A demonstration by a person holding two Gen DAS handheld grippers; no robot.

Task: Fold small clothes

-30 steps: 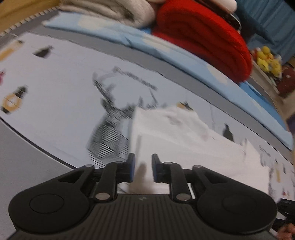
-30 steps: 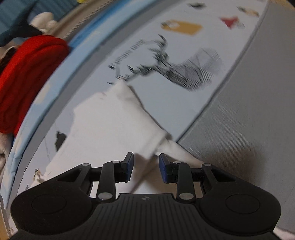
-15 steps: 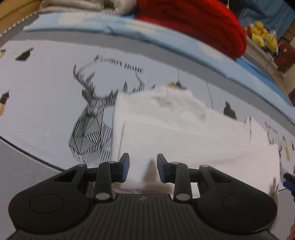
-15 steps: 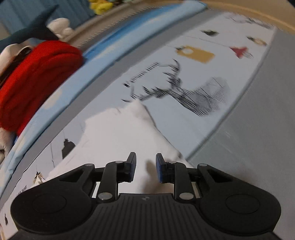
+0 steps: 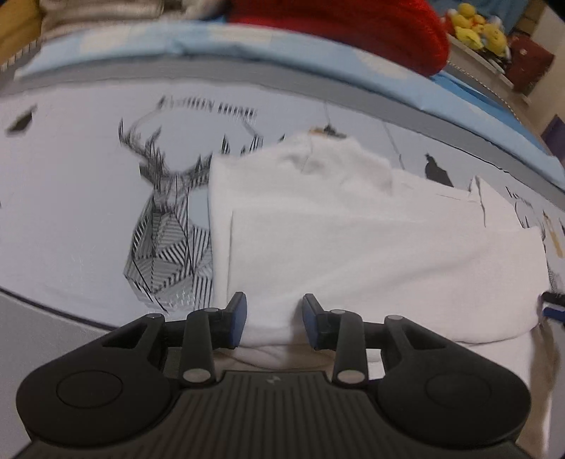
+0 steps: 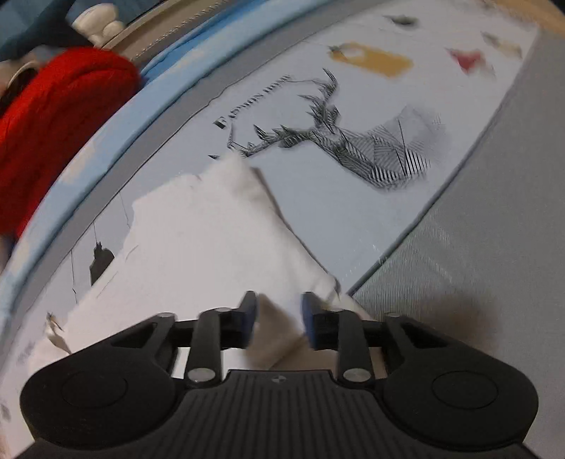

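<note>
Folded white garment (image 5: 353, 247) lies flat on my deer-print bedsheet (image 5: 70, 219), near edge between both claws. Left claw (image 5: 273, 319) just widened, fabric between, ungripped; right claw (image 6: 277, 317) likewise slack. Open sheet lies leftward; red blanket (image 5: 353, 24) behind.

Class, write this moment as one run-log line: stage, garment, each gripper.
stage: fold laid | white garment: folded, flat on deer-print sheet | left gripper: jaws just opening, cloth between | right gripper: jaws apart, cloth between
</note>
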